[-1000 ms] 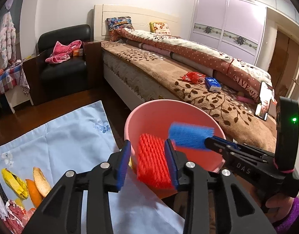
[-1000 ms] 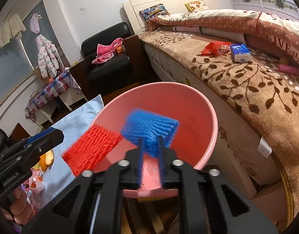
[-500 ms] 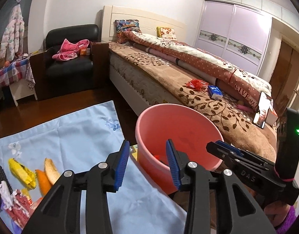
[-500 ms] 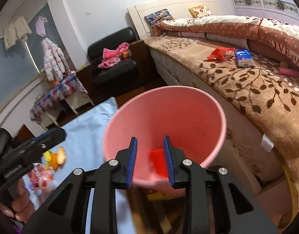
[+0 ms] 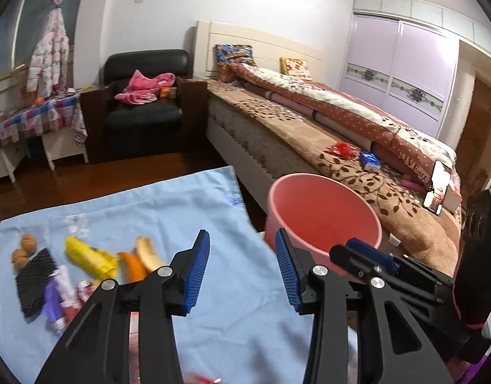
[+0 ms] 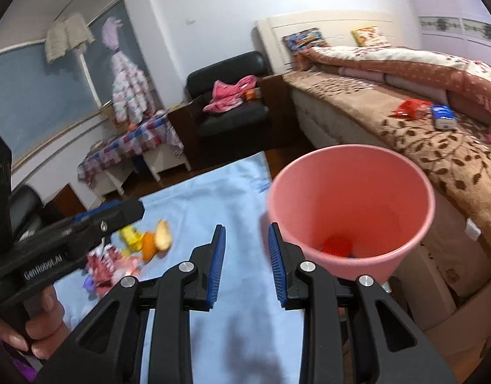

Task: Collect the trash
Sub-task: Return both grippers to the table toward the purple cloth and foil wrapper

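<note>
Trash (image 5: 95, 259) lies on the blue cloth (image 5: 168, 211), left of the pink bucket (image 6: 351, 204). Left gripper (image 5: 242, 267) and right gripper (image 6: 247, 260) are open, empty. Soft peels may slip when pinched.

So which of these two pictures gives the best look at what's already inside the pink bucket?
The right wrist view. It looks down into the pink bucket, so the red mesh piece at the bottom shows. The left wrist view sees the same bucket from a lower angle; its bottom is only a reddish blur.
</note>
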Available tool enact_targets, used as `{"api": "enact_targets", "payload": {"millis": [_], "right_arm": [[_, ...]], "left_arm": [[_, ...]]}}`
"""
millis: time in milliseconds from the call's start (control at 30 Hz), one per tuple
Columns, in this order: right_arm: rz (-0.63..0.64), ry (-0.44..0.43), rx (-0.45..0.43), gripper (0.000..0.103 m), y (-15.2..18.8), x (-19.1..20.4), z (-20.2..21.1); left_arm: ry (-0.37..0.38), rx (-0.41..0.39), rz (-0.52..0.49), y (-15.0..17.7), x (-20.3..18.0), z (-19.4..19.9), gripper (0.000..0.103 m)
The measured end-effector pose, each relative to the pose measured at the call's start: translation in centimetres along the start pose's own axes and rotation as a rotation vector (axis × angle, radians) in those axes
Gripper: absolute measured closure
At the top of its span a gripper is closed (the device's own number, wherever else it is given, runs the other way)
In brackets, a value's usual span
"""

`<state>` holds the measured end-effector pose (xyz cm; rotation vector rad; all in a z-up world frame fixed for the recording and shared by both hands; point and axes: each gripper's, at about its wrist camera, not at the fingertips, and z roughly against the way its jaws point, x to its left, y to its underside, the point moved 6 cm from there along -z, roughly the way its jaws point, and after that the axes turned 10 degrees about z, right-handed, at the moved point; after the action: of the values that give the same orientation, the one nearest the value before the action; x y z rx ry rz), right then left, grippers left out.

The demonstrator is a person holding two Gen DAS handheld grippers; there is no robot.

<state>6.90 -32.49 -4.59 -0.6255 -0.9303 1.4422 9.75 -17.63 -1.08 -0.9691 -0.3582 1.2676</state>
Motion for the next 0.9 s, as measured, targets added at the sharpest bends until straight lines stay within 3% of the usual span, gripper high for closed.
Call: {"api": "enact_targets", "payload": {"millis": [167, 467, 667, 900], "right_arm": [[0.056, -0.057, 0.032, 0.075, 0.9, 3.7, -0.6], [0.104, -0.116, 0.058, 0.075, 1.5, 7.6, -1.3], [0.104, -0.228, 0.108, 0.075, 2.0, 9.9, -2.1], [0.116, -0.269, 0.154, 0.075, 3.0, 11.1, -2.8]], "left_arm": [[-0.049, -0.034, 0.014, 0.5, 3.5, 2.5, 0.061], [-0.166, -0.055, 0.131, 2.2, 12.6, 6.9, 0.061], [-0.230, -0.016, 0.203, 4.7, 17.7, 7.9, 0.061], [-0.233, 0.058, 0.286, 7.1, 20.2, 6.2, 0.066]]}}
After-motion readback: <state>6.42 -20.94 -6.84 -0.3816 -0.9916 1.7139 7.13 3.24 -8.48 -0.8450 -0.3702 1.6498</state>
